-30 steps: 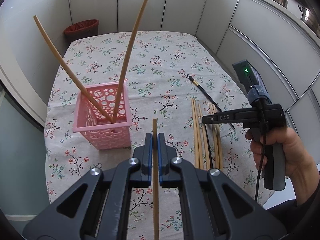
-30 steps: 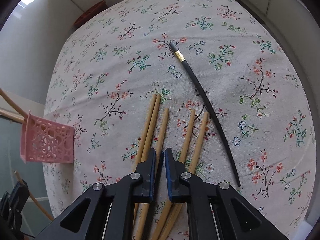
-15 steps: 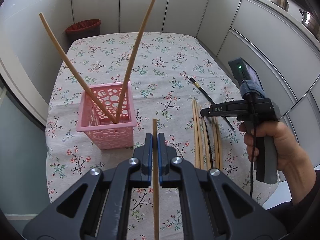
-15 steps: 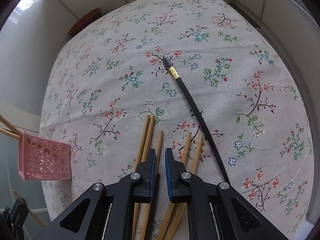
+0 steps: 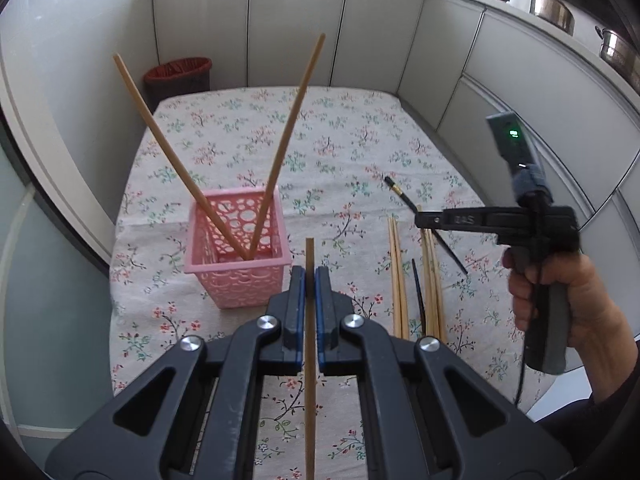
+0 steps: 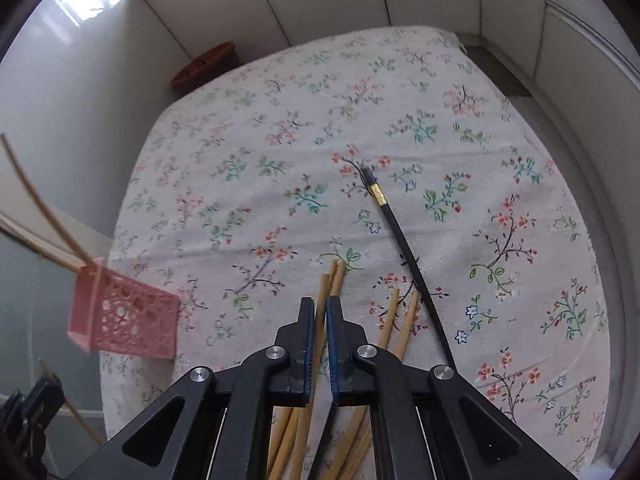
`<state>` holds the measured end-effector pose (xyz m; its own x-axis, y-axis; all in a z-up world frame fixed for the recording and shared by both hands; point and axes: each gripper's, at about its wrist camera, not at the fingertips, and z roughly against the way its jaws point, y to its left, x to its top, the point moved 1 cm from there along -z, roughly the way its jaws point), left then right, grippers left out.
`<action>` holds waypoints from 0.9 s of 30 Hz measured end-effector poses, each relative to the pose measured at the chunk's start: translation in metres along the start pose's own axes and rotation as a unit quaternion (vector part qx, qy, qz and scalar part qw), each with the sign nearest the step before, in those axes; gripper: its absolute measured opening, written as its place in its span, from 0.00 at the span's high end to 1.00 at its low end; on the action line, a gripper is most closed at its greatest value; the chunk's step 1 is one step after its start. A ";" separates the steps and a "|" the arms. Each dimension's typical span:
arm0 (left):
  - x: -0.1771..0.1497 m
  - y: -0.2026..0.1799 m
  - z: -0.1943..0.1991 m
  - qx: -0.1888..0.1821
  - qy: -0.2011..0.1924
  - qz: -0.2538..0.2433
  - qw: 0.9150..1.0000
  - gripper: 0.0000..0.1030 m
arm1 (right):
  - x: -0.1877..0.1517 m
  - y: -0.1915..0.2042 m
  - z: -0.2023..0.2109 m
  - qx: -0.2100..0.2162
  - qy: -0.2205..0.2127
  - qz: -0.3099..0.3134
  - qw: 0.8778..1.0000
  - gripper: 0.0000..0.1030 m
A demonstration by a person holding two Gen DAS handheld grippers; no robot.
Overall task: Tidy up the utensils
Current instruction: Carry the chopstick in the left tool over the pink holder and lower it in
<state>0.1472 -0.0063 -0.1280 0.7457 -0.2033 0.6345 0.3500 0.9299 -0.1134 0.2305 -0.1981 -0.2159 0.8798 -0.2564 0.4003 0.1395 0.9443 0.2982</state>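
1. A tabletop covered by a white cloth printed with small red, green and blue flowers [image 5: 340,152] is filling both views, and pale cabinet panels [image 5: 296,20] are curving around its far and right sides.
2. A dark red waste bin [image 5: 178,76] is standing on the floor beyond the far left corner, and 2 steel pots [image 5: 552,6] are sitting on the counter at the upper right.
3. A pink perforated plastic basket [image 5: 236,280] is standing upright on the cloth near the left edge, with 2 long wooden chopsticks [image 5: 288,128] leaning apart inside it.
4. The left hand-held gripper [image 5: 309,276] is pinching a light wooden chopstick [image 5: 309,380] just right of the basket.
5. The right hand-held gripper [image 6: 318,308], gripped by a bare hand [image 5: 568,304], has just been closing, and its pads are pressing on a second light wooden chopstick [image 6: 322,300].
6. More loose wooden chopsticks [image 5: 398,280] are lying side by side on the cloth under it.
7. A black chopstick with a gold band [image 6: 400,236] is lying diagonally beside them.
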 end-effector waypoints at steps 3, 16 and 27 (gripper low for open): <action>0.001 0.002 0.014 -0.003 -0.019 0.001 1.000 0.95 | -0.010 0.011 0.035 0.017 -0.031 0.030 0.999 0.94; 0.010 -0.006 0.085 -0.012 -0.134 -0.014 0.991 0.95 | -0.055 0.057 0.150 0.045 -0.156 0.128 0.979 0.95; 0.035 0.012 0.132 0.005 -0.266 0.026 0.964 0.95 | -0.044 0.095 0.212 0.090 -0.253 0.135 0.954 0.95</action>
<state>0.1022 0.0387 -0.0063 0.3654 0.0276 0.9304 0.3114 0.9384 -0.1501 0.1084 -0.1407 -0.0213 0.5343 -0.1185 0.8369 -0.1816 0.9509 0.2506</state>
